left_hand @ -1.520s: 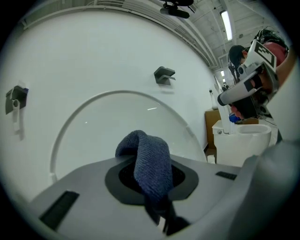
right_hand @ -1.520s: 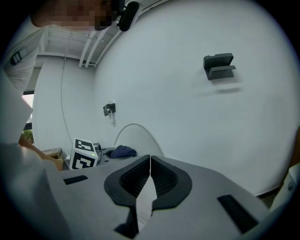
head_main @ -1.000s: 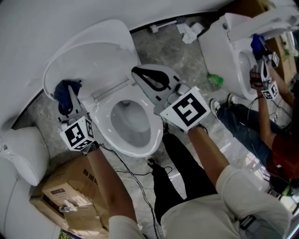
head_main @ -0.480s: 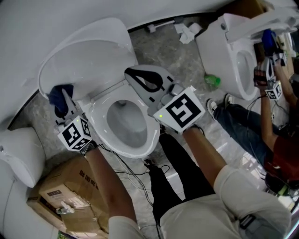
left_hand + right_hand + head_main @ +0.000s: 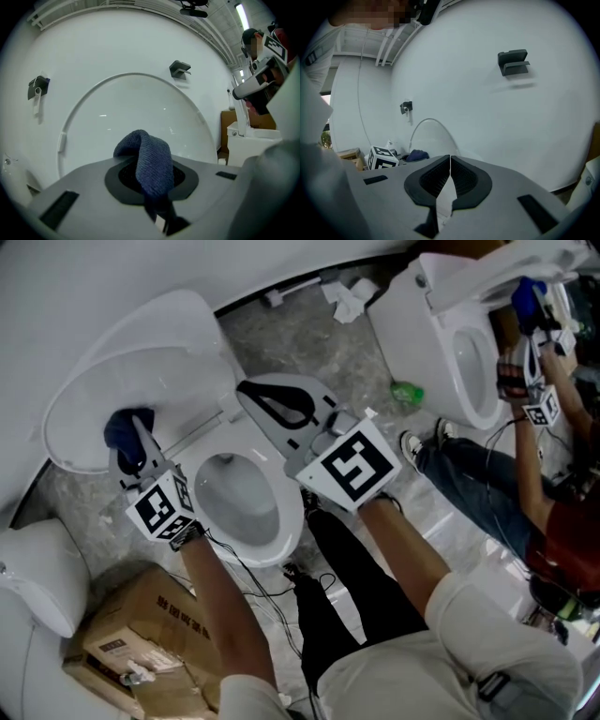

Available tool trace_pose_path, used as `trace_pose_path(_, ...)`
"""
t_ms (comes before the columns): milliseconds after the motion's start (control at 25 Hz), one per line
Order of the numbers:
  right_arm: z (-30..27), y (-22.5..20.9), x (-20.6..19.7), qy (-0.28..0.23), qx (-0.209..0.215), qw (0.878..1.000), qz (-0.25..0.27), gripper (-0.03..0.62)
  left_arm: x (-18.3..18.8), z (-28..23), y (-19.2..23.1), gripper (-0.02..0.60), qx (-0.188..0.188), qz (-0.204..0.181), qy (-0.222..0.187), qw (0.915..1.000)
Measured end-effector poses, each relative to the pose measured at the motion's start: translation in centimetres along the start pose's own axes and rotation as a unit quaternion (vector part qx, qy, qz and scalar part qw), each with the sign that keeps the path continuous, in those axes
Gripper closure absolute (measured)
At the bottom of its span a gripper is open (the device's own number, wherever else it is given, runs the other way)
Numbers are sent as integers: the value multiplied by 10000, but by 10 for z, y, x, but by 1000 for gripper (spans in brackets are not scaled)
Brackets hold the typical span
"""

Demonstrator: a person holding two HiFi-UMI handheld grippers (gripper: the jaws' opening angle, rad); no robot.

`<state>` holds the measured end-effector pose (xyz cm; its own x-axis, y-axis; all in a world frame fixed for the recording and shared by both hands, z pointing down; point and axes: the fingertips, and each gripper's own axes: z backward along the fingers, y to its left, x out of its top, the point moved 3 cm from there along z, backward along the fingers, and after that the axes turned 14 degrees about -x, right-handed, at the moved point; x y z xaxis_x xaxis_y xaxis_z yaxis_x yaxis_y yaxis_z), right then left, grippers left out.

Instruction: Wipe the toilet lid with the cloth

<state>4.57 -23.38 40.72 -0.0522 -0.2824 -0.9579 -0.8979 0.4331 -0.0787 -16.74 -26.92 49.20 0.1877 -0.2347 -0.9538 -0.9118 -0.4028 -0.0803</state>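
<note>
cloth (image 5: pixel 147 154) looks soft, light, floppy; hold at bunched middle | left hand-held gripper (image 5: pixel 151 183) pinches it | right hand-held gripper (image 5: pixel 449 176) closed, empty

A brown cardboard box (image 5: pixel 141 634) sits on the grey speckled stone floor (image 5: pixel 337 352). Crumpled white paper (image 5: pixel 349 301) and a small green object (image 5: pixel 406 392) lie near a second white ceramic toilet (image 5: pixel 412 324), beside a person in blue jeans (image 5: pixel 469 479).

End of cloth (image 5: pixel 149 161) hidden inside left gripper (image 5: pixel 134 454), cardboard box (image 5: pixel 122 624) cut by bottom edge
</note>
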Motion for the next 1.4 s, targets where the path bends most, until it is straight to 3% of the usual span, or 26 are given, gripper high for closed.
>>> trace_pose_path(280, 9, -22, -3, 30, -185, 9998, -32, 565, 17, -33, -62, 526, -615, -226, -150, 9977)
trace_pose_path(520, 15, -29, -10, 83, -291, 9995, -44, 565, 15, -50, -91, 526, -759, -222, -141, 9968)
trace_pose_path(840, 22, -36, -22, 227, -373, 9990, -47, 565, 15, -59, -115, 526, -1088, -329, -157, 9934)
trace_pose_path(1120, 21, -36, -34, 327, -364, 9987, -141, 565, -11, -76, -148, 526, -1742, -463, 192, 9834)
trace_pose_path(1400, 16, -24, -42, 400, -294, 9987, -105, 565, -31, -71, -134, 528, -1895, -625, 395, 9791)
